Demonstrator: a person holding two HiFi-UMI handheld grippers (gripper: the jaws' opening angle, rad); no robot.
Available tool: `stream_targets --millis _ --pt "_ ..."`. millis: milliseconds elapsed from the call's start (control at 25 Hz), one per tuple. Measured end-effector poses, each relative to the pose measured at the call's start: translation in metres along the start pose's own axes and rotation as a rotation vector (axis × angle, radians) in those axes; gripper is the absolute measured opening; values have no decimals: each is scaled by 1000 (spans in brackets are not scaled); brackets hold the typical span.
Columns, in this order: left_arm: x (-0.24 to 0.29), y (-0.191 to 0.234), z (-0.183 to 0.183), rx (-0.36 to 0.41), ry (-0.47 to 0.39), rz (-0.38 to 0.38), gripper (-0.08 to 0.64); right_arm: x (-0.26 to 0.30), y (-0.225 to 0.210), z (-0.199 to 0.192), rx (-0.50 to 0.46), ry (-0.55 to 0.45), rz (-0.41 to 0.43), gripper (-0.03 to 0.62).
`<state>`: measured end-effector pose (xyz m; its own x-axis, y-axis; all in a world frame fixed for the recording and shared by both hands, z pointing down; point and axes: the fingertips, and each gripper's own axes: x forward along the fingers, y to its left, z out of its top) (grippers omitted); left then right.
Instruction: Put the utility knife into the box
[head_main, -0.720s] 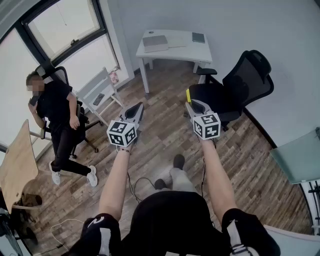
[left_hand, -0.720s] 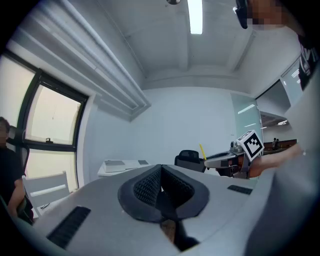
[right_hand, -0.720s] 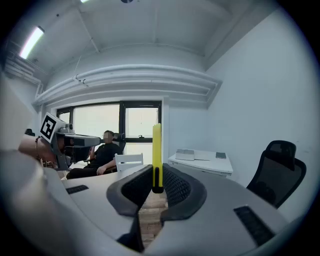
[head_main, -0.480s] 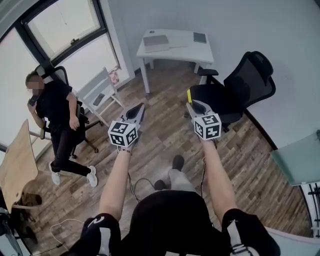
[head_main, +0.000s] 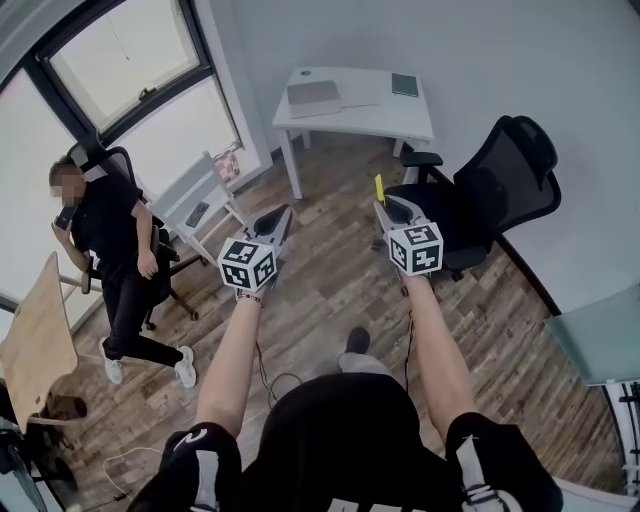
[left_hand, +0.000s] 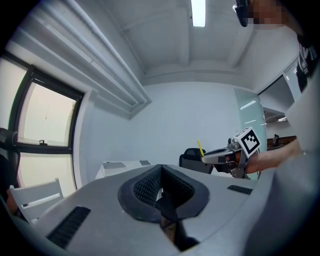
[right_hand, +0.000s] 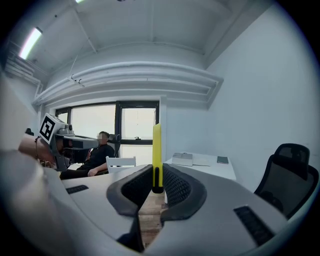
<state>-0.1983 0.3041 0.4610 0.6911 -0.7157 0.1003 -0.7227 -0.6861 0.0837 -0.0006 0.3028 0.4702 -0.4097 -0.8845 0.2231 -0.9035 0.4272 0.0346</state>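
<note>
Pinching the yellow utility knife (right_hand: 157, 150) upright by its lower end, the right gripper (head_main: 385, 207) holds it clear of the body above the wooden floor (head_main: 330, 275), evidently for carrying, while the left gripper (left_hand: 160, 170), pressed together and empty, hangs alongside.

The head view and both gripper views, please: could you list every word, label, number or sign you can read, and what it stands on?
No text can be read.
White print on the person's black sleeve: cut off and blurred.
Black-and-white marker cubes, left and right: square patterns only, no letters.
Grey flat item on the white desk: too small.
</note>
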Motion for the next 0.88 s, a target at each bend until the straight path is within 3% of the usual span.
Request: stream_targets --millis 360,880 --pt "79 14 15 12 14 -2 26 50 -66 11 12 -2 21 73" --pt "150 12 17 0 27 25 26 80 -132 8 49 -3 48 72"
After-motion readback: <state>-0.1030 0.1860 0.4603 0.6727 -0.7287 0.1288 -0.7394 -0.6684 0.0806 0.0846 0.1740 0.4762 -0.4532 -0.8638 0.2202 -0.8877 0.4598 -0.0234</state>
